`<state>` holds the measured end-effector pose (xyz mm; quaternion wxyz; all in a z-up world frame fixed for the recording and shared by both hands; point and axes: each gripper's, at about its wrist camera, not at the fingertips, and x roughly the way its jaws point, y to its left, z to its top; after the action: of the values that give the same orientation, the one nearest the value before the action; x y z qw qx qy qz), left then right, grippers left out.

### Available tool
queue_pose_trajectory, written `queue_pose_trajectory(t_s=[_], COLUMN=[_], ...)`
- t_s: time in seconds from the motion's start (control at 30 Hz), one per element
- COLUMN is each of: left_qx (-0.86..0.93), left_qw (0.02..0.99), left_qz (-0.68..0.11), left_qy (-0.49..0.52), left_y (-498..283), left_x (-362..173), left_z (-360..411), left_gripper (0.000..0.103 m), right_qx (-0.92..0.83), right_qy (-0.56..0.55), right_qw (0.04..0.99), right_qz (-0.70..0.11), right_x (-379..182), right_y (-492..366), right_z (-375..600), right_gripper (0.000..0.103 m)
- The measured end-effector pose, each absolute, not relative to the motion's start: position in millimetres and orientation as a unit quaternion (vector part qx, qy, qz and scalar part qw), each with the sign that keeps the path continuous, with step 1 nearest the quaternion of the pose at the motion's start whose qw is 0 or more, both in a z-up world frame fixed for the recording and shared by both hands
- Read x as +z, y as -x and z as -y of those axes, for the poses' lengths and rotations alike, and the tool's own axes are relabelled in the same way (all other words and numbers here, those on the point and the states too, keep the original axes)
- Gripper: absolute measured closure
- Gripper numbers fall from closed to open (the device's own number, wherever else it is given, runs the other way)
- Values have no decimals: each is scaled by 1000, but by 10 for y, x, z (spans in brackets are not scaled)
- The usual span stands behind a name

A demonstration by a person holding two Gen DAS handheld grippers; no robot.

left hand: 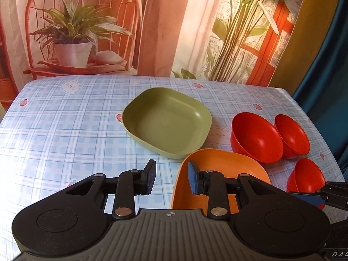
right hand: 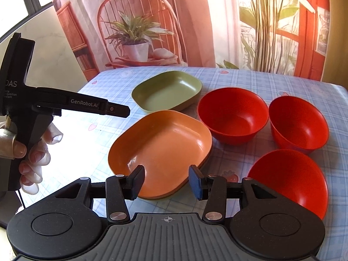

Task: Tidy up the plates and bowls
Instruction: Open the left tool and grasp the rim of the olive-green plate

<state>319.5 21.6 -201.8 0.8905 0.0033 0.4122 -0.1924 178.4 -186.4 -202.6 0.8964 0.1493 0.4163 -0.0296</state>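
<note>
Right wrist view: the right tool [right hand: 166,179] is held partly open, empty, over the orange plate [right hand: 161,150]. Its near rim should be straddled squarely before closing. The left tool [left hand: 171,177] is likewise parted, empty.

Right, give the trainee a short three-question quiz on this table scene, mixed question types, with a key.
1. How many red bowls stand on the table?
2. True or false: the green plate is stacked on the orange plate.
3. The right gripper is: A) shut on a bowl, B) open by the orange plate's near rim, C) out of view.

Key: 1. three; 2. false, they lie side by side; 3. B.
</note>
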Motion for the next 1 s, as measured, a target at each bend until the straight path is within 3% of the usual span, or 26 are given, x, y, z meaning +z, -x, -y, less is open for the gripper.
queue_pose_trajectory(t_s=[0.4, 0.57, 0.7, 1.0], left_qx=[-138, -114, -98, -77], left_qw=[906, 911, 912, 909], left_qz=[-399, -396, -396, -408], left_qy=[19, 30, 33, 45], left_y=[-3306, -3384, -3446, -3597], left_x=[-1814, -1789, -1807, -1875], left_z=[-377, -445, -474, -540], left_gripper=[69, 61, 58, 58], right_qx=[-29, -30, -33, -40], right_qy=[-89, -68, -55, -54], right_qw=[923, 929, 932, 933], right_qz=[-374, -362, -356, -355], right_x=[-1665, -1557, -1523, -1617], right_y=[-2261, -2545, -2795, -3282], right_z=[2222, 2343, 2426, 2602], right_gripper=[57, 56, 49, 49])
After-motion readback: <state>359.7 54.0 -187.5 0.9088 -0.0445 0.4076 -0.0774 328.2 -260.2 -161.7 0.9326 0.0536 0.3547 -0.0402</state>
